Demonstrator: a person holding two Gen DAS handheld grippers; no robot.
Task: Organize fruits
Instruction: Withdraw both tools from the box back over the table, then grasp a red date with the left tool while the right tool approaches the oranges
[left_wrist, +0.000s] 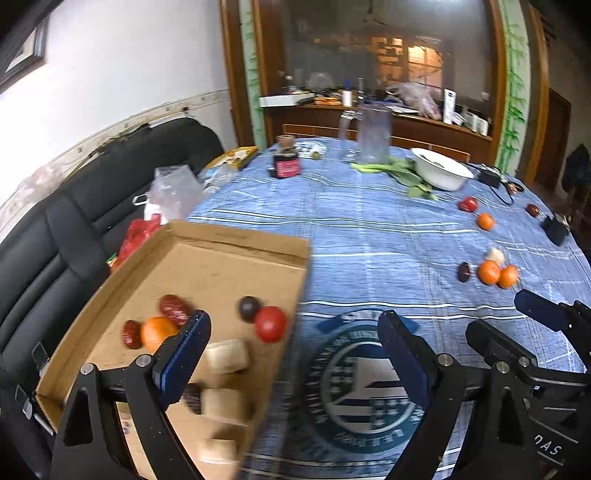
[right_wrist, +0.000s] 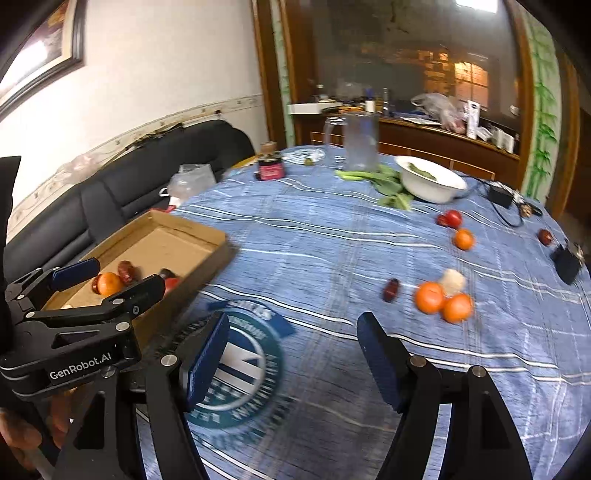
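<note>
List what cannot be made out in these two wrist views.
- Shallow brown cardboard box: near end blurred in the left wrist view; pale blocks unidentifiable.
- Same box, right wrist view: contents partly hidden behind the left hand-held gripper.
- Wooden sideboard: clutter too small, dim.
- White bowl: contents unclear.

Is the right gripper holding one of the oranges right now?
No, the right gripper stands open with only tablecloth between its fingers, and the two oranges lie on the table beyond it.
</note>
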